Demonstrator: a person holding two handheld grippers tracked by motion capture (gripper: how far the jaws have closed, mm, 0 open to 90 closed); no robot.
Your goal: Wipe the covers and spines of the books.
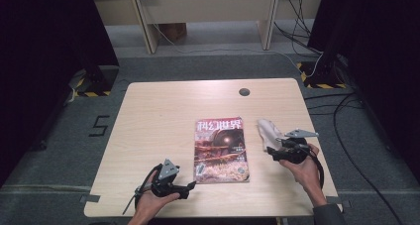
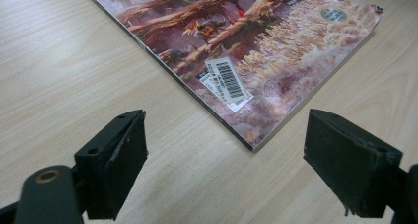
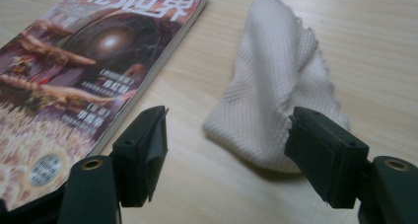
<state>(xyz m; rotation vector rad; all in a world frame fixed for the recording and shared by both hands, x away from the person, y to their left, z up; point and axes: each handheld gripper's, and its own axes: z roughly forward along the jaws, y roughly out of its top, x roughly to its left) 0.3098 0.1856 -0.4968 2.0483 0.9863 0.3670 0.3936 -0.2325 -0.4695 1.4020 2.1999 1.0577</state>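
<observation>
Work in hand: handling a crumpled off-white waffle-weave cloth (image 3: 276, 95) beside a glossy magazine with a dark red illustrated cover (image 1: 221, 149), both lying on the pale wood-grain table (image 1: 153, 111).

Cloth: it lies bunched on the table just to the right of the magazine, apart from it, with its near end close to the right gripper.

Magazine: flat and closed near the middle of the table, its barcode corner (image 2: 224, 78) pointing toward the left gripper.

Right gripper (image 3: 226, 150): jaws wide apart, nothing pinched. In the right gripper view the cloth's near end sits just ahead of the jaws, and the right-hand jaw overlaps its edge in the picture; whether it touches I cannot tell. Nothing presses on the cloth.

Left gripper (image 2: 224, 165): jaws wide apart and empty, poised low over bare table just short of the magazine's near corner.

Person: a hand (image 1: 304, 168) carries each gripper from the near edge of the table.

Done so far, as I judge it: the cloth rests free on the table beside the magazine, in neither gripper.

Left to do, as I judge it: the magazine looks untouched, and the left gripper seems lined up on its corner, so lifting or opening it may come next.

Risk: the thin corner may slip from wide jaws.
</observation>
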